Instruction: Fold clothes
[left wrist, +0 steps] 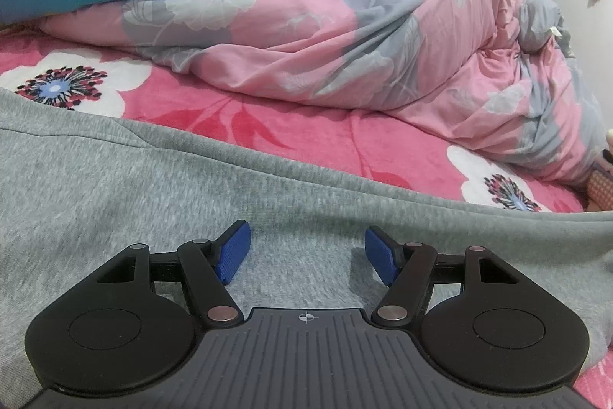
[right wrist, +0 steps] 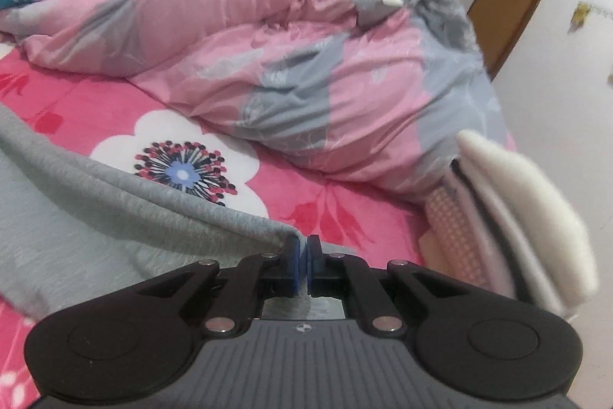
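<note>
A grey knit garment (left wrist: 191,202) lies spread over the pink flowered bed sheet (left wrist: 306,137). In the left wrist view my left gripper (left wrist: 306,250) hovers over the grey cloth with its blue pads (left wrist: 233,252) wide apart and nothing between them. In the right wrist view my right gripper (right wrist: 303,265) is shut on an edge of the grey garment (right wrist: 115,217). That edge is lifted off the sheet and runs as a raised fold from the pads back toward the left.
A crumpled pink and grey quilt (left wrist: 345,37) fills the far side of the bed. A stack of folded white and pink clothes (right wrist: 517,225) stands at the right. A brown door (right wrist: 505,14) is in the white wall behind.
</note>
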Demonstrator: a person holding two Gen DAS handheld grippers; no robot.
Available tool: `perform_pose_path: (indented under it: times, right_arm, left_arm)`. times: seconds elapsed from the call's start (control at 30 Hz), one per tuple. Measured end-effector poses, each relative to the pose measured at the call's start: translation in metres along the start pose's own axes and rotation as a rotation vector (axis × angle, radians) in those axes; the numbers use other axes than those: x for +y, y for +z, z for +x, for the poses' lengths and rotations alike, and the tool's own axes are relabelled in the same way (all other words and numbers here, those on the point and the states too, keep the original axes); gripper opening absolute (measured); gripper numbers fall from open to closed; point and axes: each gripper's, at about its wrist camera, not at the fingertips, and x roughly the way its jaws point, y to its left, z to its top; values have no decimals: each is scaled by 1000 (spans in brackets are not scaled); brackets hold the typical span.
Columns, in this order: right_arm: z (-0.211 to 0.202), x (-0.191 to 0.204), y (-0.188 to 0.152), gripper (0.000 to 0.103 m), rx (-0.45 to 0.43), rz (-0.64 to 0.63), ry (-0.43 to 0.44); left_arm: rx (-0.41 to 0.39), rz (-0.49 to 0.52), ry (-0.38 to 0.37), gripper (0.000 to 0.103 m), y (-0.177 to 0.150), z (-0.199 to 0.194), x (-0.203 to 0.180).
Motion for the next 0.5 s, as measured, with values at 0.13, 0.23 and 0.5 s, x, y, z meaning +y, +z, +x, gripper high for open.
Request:
perform_pose_path:
  times: [0.13, 0.23, 0.5]
  right_arm:
    - [44, -6, -5, 2, 74, 62, 51]
    - [76, -5, -18, 3, 142, 101, 91]
    - [92, -2, -38, 22, 178, 149, 150]
  left_arm:
    - [1, 3, 2, 67, 0, 0, 0]
    - [2, 6, 4, 67, 0, 0, 0]
    - [2, 6, 4, 67, 1, 0, 0]
